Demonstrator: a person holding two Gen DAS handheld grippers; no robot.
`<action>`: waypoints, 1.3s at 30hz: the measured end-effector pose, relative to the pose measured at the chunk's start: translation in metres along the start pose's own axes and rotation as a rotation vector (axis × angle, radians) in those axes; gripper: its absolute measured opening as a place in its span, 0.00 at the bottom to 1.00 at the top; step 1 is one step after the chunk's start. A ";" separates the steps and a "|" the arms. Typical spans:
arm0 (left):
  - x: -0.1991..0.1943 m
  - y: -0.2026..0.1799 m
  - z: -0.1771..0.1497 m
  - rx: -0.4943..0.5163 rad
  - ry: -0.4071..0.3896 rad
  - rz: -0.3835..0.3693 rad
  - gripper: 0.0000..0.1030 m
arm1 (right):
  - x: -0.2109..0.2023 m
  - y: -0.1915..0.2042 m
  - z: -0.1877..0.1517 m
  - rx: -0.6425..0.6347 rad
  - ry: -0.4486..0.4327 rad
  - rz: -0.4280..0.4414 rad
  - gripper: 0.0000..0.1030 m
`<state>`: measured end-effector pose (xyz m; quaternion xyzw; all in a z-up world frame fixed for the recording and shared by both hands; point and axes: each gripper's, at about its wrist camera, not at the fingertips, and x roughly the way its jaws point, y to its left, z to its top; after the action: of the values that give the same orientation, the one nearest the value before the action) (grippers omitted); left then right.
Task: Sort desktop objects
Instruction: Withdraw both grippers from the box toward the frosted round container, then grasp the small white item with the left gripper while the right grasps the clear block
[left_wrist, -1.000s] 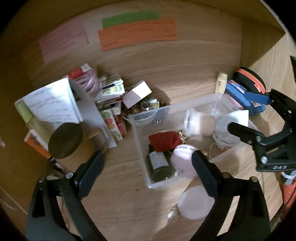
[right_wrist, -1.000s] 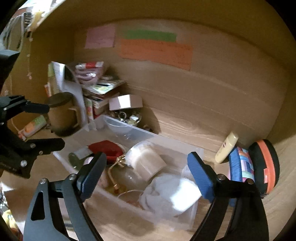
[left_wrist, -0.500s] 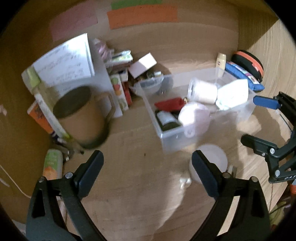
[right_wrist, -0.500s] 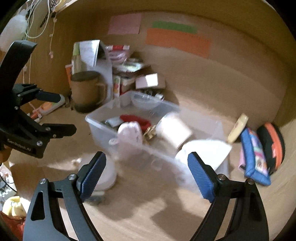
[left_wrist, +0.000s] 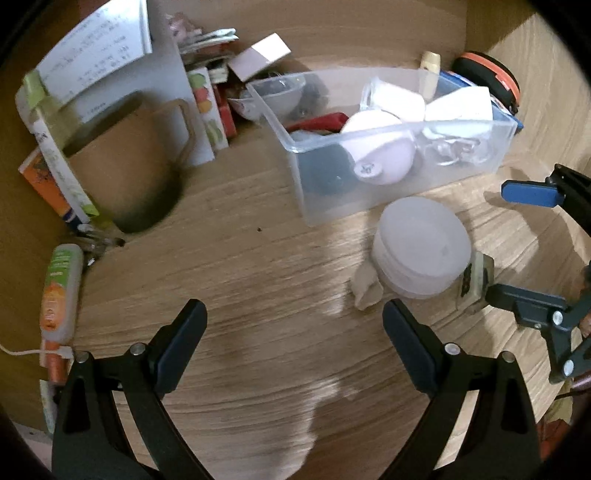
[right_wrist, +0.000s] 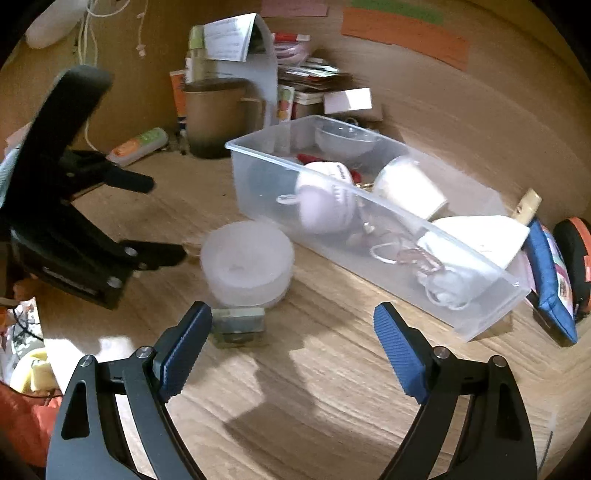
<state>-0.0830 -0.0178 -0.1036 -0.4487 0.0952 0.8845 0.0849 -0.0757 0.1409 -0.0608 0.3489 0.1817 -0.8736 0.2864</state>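
Both the left gripper (left_wrist: 293, 323) and right gripper (right_wrist: 291, 325) hang spread apart and empty over the wooden desk (left_wrist: 258, 280), near a frosted round tub (right_wrist: 246, 264) just beside the clear plastic bin (right_wrist: 369, 218), with a brown mug (left_wrist: 129, 166) far left.

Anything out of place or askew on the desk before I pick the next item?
The clear bin sits skewed to the desk edge. The frosted round container is outside it, with a small metal clip and a crumpled scrap beside it. Both grippers, left and right, are open and empty.
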 end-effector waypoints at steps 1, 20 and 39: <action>0.001 -0.001 0.001 0.004 0.000 -0.004 0.94 | 0.000 0.001 -0.001 -0.004 0.003 0.010 0.84; 0.012 0.000 0.004 0.003 0.003 -0.078 0.61 | 0.018 0.013 -0.002 -0.038 0.085 0.158 0.47; 0.018 -0.005 0.013 0.001 -0.014 -0.104 0.36 | 0.020 0.014 -0.001 -0.035 0.103 0.178 0.30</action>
<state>-0.1025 -0.0084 -0.1111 -0.4468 0.0713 0.8820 0.1318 -0.0785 0.1234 -0.0776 0.4030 0.1794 -0.8224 0.3594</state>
